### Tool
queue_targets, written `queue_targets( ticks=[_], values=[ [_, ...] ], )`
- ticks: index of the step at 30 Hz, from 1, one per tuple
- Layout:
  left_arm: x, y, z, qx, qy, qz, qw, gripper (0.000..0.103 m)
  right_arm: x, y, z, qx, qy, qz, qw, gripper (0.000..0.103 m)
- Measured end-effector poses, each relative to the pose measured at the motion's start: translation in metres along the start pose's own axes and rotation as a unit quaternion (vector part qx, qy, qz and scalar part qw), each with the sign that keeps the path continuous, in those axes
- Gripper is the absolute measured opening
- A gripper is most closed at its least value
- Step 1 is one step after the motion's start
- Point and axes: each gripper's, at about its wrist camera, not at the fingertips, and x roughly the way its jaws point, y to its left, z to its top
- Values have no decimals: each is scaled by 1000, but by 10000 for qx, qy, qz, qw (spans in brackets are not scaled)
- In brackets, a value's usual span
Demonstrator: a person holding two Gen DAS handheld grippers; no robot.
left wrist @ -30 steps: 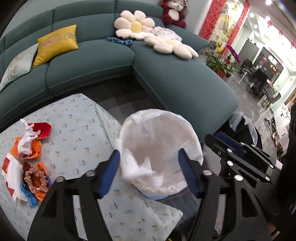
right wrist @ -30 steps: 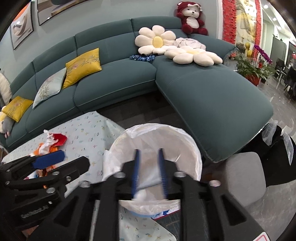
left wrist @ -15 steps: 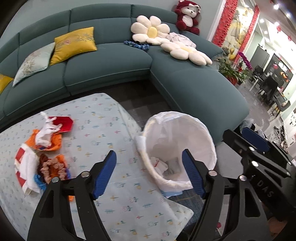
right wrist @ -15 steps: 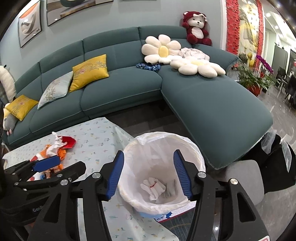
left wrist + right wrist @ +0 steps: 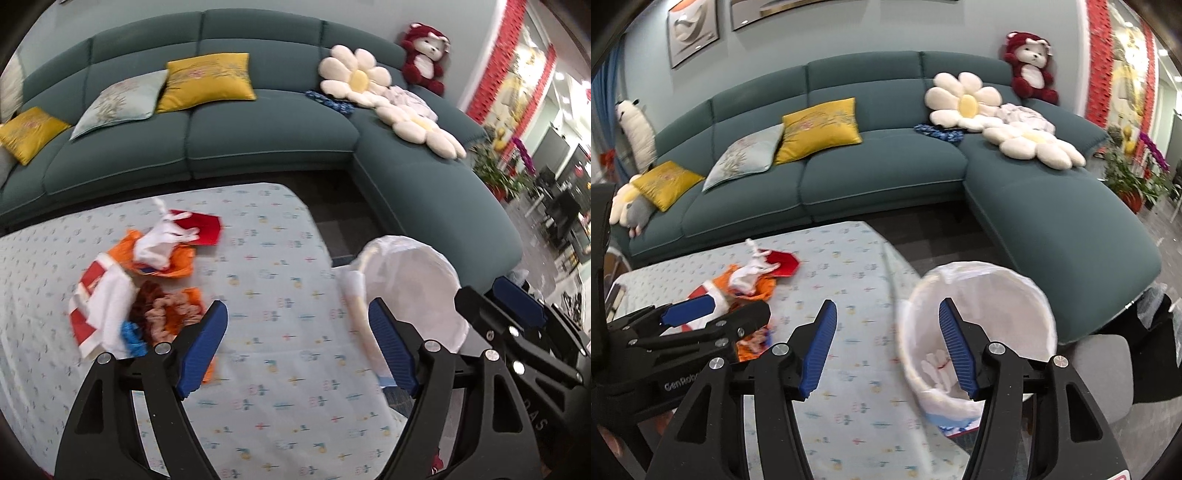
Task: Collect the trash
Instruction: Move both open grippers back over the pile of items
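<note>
Now both tools empty: left gripper point(image 5: 297, 350) jaws spread wide, just been opening; right gripper point(image 5: 886, 347) half-spread. Trash pile point(image 5: 144, 284) sits on table point(image 5: 280, 369), beside bin point(image 5: 979, 328) for short carries.

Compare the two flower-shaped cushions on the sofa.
The upper flower cushion leans against the backrest; the lower flower cushion lies flat on the chaise seat. The upper one's yellow centre shows bright and clear; the lower one's looks paler. Both have cream petals and touch the crumpled pale cloth between them.
</note>
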Motion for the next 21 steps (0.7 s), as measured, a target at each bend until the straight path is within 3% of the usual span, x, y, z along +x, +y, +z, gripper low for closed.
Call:
queue_targets(
  ticks=[21],
  values=[
    [4, 163, -36, -1198, 298, 815, 9890, 76, 53, 127, -22, -717, 553, 822, 9925, 56]
  ],
)
